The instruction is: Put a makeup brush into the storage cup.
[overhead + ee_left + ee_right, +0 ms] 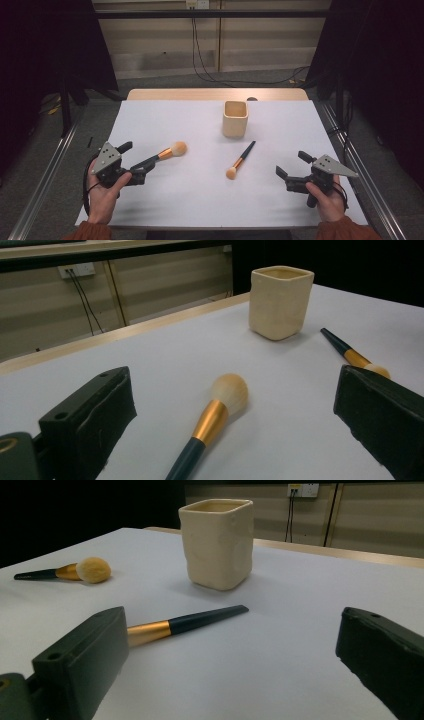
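Note:
A cream square cup (235, 119) (280, 302) (217, 542) stands upright at the table's far middle. A large makeup brush (170, 151) (215, 415) with a gold ferrule and a fluffy head lies flat at the left. Its dark handle runs in between the wide-apart jaws of my left gripper (133, 161) (235, 390), which is open and not clamping it. A smaller brush (241, 160) (185, 622) lies flat in the middle, head toward the near side. My right gripper (293, 164) (232, 625) is open just right of it, with nothing held.
A white sheet (200, 195) covers the wooden table, whose bare far edge (215, 94) shows behind the cup. Metal rails (45, 165) run along both sides. Black cables (210, 75) lie on the floor beyond the table.

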Action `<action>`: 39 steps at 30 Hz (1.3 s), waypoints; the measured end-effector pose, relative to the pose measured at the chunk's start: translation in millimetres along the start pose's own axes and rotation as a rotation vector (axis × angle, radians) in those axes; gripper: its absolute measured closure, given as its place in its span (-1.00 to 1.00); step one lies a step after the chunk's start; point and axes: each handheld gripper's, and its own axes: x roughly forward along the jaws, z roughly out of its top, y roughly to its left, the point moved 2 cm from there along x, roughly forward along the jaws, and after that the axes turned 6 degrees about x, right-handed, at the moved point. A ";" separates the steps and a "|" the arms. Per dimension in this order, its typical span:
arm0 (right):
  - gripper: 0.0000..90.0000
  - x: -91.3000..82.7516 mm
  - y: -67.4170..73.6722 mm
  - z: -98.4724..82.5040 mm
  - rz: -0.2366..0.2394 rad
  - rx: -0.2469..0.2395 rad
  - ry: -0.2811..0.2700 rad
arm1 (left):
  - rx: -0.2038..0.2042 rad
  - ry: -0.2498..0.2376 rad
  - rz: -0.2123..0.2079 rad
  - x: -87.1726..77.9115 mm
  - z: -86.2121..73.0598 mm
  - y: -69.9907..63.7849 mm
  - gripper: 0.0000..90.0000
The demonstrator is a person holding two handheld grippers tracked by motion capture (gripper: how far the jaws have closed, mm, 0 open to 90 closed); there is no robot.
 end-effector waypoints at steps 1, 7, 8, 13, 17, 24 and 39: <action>-0.99 -0.1 0.1 0.0 0.001 -0.001 -0.001 | 0.000 -0.002 -0.002 1.7 2.3 2.0 -0.94; -1.00 -0.2 0.5 0.1 0.003 0.000 -0.005 | -0.008 -0.004 0.000 6.9 9.7 8.0 -0.94; -1.00 0.0 0.7 0.1 0.004 0.000 -0.006 | -0.011 -0.011 0.006 8.2 10.9 9.6 -0.94; -1.00 0.5 1.6 -0.2 0.006 0.005 -0.005 | -0.014 -0.023 0.013 14.5 16.5 15.5 -0.94; -1.00 0.1 0.6 -0.3 0.001 0.010 -0.009 | -0.014 -0.029 0.014 17.0 18.8 19.2 -0.94; -1.00 0.4 0.4 -0.4 0.001 0.007 -0.009 | -0.011 -0.030 0.026 27.1 23.7 26.2 -0.94; -1.00 0.3 0.2 -0.7 0.000 0.009 -0.008 | -0.006 -0.036 0.018 48.5 36.2 34.0 -0.94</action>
